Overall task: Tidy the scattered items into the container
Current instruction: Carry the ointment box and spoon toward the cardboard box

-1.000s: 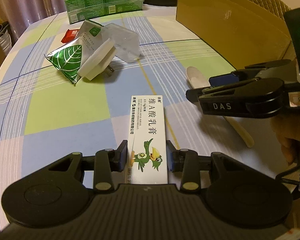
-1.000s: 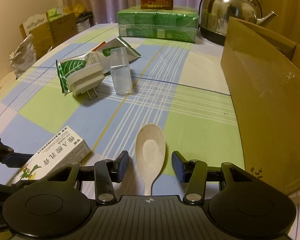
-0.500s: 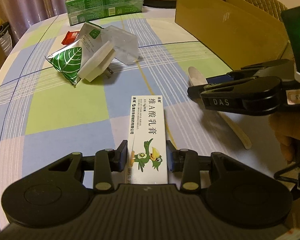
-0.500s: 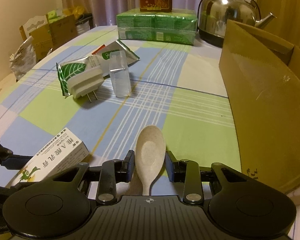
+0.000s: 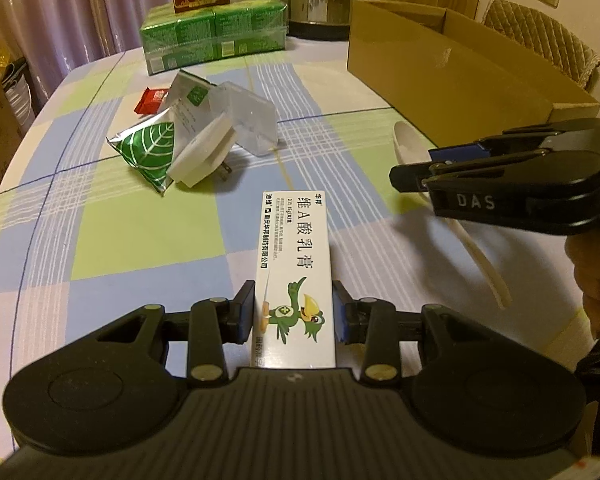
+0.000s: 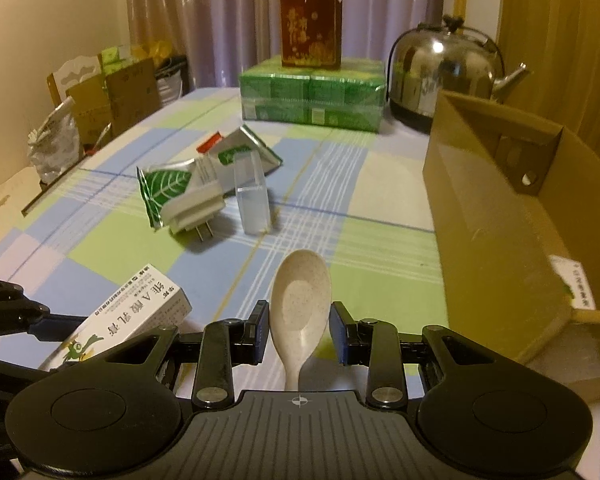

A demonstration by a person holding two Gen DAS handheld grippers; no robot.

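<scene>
Left gripper [image 5: 294, 314]: fingers clamped on the sides of the white ointment box [image 5: 294, 264], box pointing forward above the table [image 5: 100, 248].
Right gripper [image 6: 298, 330]: fingers pressed against the bowl of the beige spoon [image 6: 298, 316], handle running back toward the camera; spoon looks lifted off the cloth.
Carton [image 6: 500, 232]: open brown cardboard, on the right side of the table, just beside the spoon's gripper.
Scattered pile: green leaf packet [image 5: 148, 152], white plug [image 5: 202, 156], clear plastic case [image 5: 252, 116] bunched together mid-table; red sachet [image 5: 150, 100] behind them.
Background: green packs [image 6: 312, 96] with a red box [image 6: 310, 26] on top, steel kettle [image 6: 446, 72] next to them.
</scene>
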